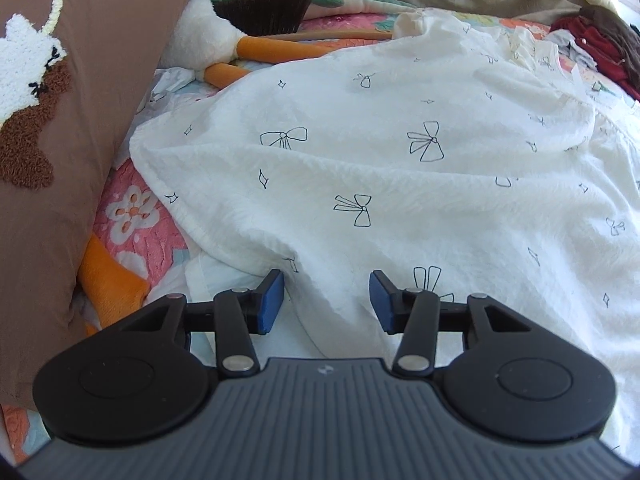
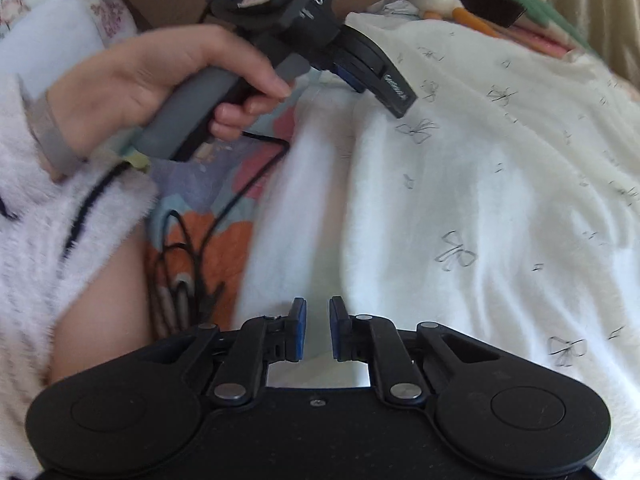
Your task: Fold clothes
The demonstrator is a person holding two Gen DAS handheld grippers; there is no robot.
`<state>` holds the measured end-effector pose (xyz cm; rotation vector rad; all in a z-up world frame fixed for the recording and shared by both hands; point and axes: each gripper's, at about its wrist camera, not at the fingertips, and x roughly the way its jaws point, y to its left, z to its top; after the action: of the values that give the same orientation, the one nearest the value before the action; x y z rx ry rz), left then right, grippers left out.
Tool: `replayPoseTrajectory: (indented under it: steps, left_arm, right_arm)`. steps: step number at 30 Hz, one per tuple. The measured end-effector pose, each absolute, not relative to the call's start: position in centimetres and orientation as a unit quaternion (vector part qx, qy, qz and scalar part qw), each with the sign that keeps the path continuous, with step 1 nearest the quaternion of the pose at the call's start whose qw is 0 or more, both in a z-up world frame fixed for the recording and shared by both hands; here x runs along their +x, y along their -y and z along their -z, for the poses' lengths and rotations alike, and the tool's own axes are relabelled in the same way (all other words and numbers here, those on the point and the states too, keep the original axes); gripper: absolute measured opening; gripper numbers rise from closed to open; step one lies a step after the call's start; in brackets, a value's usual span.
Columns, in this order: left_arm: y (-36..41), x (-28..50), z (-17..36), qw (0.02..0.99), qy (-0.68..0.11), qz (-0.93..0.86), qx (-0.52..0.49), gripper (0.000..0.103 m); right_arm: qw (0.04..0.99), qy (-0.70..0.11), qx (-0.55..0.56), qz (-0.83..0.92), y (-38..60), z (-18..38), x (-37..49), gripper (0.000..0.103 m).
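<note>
A white garment (image 1: 400, 168) printed with small black bows lies spread and rumpled over a floral quilt. My left gripper (image 1: 327, 300) is open with its blue pads just above the garment's near edge, nothing between them. In the right wrist view the same garment (image 2: 460, 208) fills the right side. My right gripper (image 2: 318, 328) has its pads close together with a narrow gap, low over the garment's edge; no cloth shows between them. The left gripper (image 2: 360, 76), held by a hand (image 2: 152, 80), hovers over the garment's far edge.
A brown pillow (image 1: 80, 100) with a cat design stands at the left. A plush duck (image 1: 208, 40) and a brush (image 1: 272, 12) lie behind the garment. Dark red clothes (image 1: 600, 48) are piled at far right. A black cable (image 2: 224, 208) runs across the quilt (image 2: 224, 248).
</note>
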<state>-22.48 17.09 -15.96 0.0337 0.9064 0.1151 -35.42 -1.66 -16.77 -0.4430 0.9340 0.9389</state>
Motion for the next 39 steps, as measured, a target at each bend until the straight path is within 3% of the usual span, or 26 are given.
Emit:
replayPoseTrajectory:
  steps: [5, 11, 13, 14, 17, 18, 24, 31, 39]
  left_arm:
    - [-18.1, -22.8, 15.2, 0.905, -0.420, -0.061, -0.021, 0.046]
    - [-17.7, -22.8, 15.4, 0.904, -0.423, -0.058, -0.013, 0.046]
    - [-17.5, -22.8, 15.5, 0.903, -0.425, -0.057, -0.007, 0.046]
    - [-17.4, -22.8, 15.5, 0.903, -0.425, -0.057, -0.006, 0.046]
    - [-17.4, -22.9, 15.5, 0.903, -0.425, -0.061, -0.003, 0.046]
    - [-17.4, -22.9, 15.4, 0.903, -0.425, -0.063, -0.002, 0.046]
    - [-20.3, -24.3, 14.2, 0.905, -0.411, -0.087, -0.065, 0.046]
    - [-24.1, -26.2, 14.6, 0.884, -0.408, -0.041, -0.225, 0.046]
    - [-21.7, -25.4, 14.5, 0.892, -0.417, -0.027, -0.173, 0.046]
  right_arm:
    - [0.780, -0.399, -0.275, -0.397, 1.8, 17.9, -36.2, 0.016]
    - [0.781, -0.408, -0.275, -0.386, 2.4, 17.5, -36.6, 0.038]
    - [0.780, -0.411, -0.275, -0.383, 2.4, 17.9, -36.7, 0.038]
    - [0.780, -0.415, -0.270, -0.382, 2.4, 18.2, -36.4, 0.036]
    - [0.785, -0.436, -0.223, -0.380, 3.0, 18.4, -34.9, 0.008]
    - [0.786, -0.447, -0.197, -0.380, 3.3, 18.2, -34.3, 0.006]
    - [0.770, -0.478, -0.043, -0.419, 6.1, 16.2, -32.5, 0.005]
    - [0.768, -0.472, -0.021, -0.434, 7.0, 15.6, -32.1, 0.005]
    - [0.775, -0.433, -0.112, -0.446, 5.4, 15.0, -34.0, 0.005]
